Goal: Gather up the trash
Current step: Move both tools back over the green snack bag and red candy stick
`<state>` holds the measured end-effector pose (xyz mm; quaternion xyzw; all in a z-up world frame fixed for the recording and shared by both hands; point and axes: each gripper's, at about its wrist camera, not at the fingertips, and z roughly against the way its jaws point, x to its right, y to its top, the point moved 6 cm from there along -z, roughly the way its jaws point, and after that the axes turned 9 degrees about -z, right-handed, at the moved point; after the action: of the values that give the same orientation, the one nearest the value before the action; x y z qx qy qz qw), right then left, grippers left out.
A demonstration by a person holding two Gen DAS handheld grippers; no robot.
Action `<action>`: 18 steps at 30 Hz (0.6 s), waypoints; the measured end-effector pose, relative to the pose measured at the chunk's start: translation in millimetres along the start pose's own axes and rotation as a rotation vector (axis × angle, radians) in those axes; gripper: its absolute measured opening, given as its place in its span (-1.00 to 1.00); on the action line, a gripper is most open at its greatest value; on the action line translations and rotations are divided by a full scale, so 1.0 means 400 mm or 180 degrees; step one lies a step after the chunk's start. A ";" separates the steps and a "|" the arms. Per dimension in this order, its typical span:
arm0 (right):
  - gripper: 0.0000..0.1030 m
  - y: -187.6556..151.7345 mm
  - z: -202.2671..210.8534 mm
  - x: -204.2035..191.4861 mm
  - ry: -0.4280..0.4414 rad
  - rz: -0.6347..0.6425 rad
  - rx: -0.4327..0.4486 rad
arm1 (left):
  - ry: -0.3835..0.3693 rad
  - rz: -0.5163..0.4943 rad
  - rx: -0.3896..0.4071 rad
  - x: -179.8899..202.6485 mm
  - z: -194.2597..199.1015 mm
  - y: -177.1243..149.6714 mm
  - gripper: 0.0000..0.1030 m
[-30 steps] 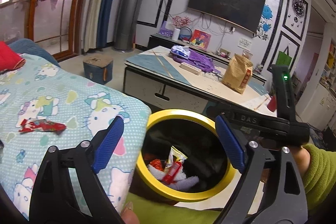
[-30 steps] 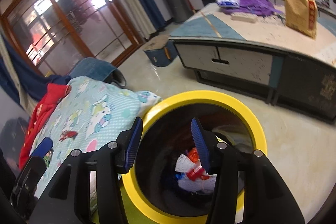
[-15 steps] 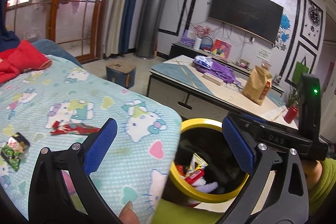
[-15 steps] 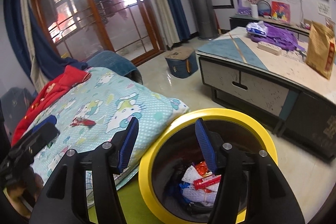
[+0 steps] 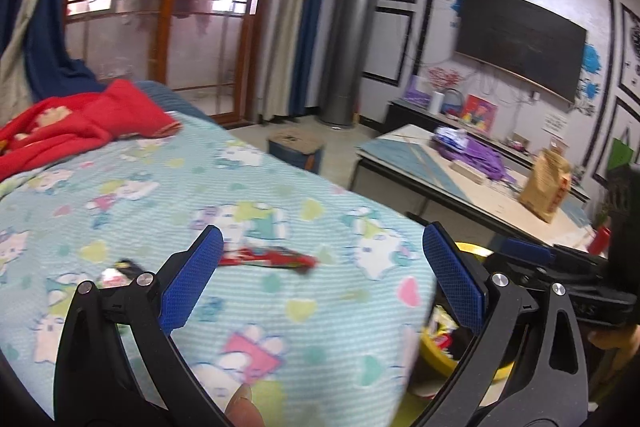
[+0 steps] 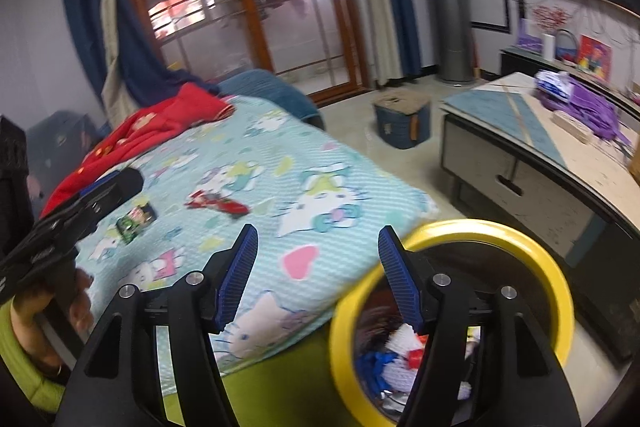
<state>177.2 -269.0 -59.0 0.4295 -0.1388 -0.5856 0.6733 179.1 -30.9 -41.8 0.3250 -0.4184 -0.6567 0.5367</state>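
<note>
Left gripper (image 5: 322,255) stood fully spread, empty, above the blanket (image 5: 320,307); red wrapper (image 5: 268,259) lay between its jaws. Right gripper (image 6: 318,267) had just been opening, empty, beside the yellow-rimmed bin (image 6: 532,251).

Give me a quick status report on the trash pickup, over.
Left gripper open, empty; right gripper just opening, empty. Red wrapper and green packet on the blanket. Yellow-rimmed bin holds trash. Path clear.
</note>
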 end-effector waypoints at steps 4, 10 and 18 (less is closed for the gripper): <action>0.20 -0.007 -0.052 -0.058 0.0115 0.0117 -0.0136 | 0.0209 0.0075 -0.0066 -0.079 0.007 -0.009 0.78; 0.20 -0.014 -0.150 -0.145 0.0228 0.0362 -0.0361 | 0.0491 0.0214 -0.0308 -0.202 0.005 -0.049 0.78; 0.20 -0.018 -0.283 -0.220 0.0206 0.0625 -0.0563 | 0.0652 0.0497 -0.0720 -0.331 -0.013 -0.126 0.78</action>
<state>226.2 -141.7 -103.4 0.3716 -0.1062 -0.5127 0.7667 189.9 101.3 -92.3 0.2943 -0.3090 -0.6194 0.6590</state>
